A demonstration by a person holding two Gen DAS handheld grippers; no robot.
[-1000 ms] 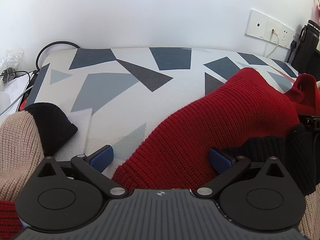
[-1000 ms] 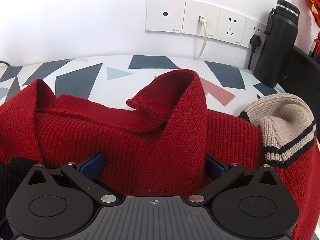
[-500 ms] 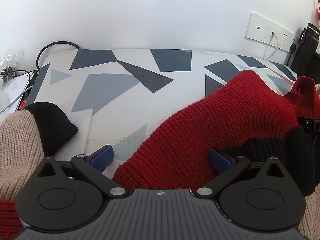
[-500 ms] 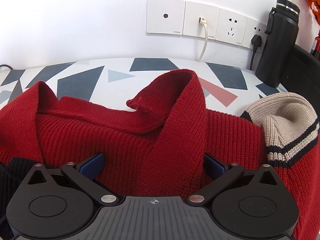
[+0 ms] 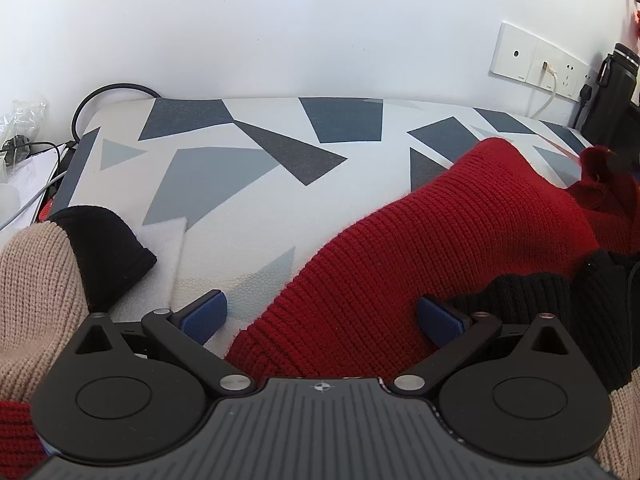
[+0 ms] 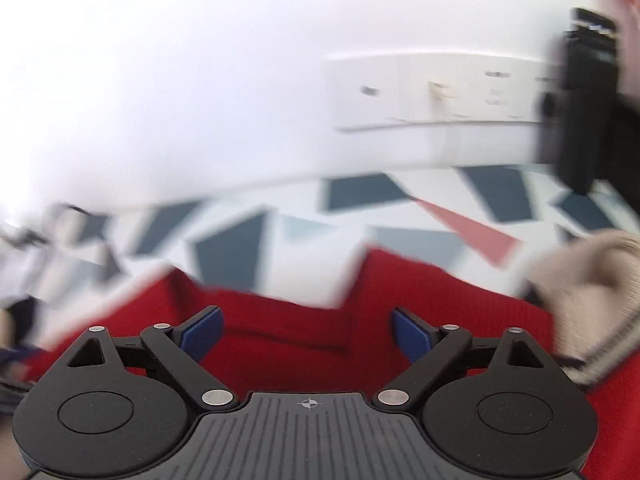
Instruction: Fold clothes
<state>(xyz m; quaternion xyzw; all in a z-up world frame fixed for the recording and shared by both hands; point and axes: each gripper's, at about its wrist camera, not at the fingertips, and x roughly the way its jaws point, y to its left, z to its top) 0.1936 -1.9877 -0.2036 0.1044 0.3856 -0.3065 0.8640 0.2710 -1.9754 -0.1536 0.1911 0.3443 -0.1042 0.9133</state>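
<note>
From my left wrist, my left gripper [image 5: 322, 316] has its jaws spread wide, gripping nothing. The blue ribbed pads [image 5: 204, 316] are flat rectangles; the left one sits over bare mat, the right one against knit. Between them runs the edge of the red sweater [image 5: 432, 248], a chunky ribbed knit with a black ribbed band [image 5: 560, 300] at the right. It lies rumpled on the foam mat [image 5: 248, 184], white and pebbly with grey and navy triangles. At the left lies a beige knit sleeve [image 5: 36, 280] ending in a black cuff [image 5: 104, 244]. A white socket plate [image 5: 532, 60] sits on the wall, with a black bottle [image 5: 612, 88] beside it.

From my right wrist the picture is smeared by blur. My right gripper [image 6: 306, 332] is also wide open and holds nothing; the red knit spreads under and between its pads. A beige knit lump [image 6: 588, 280] sits at the right. The mat, socket plate and bottle show only as streaks.
</note>
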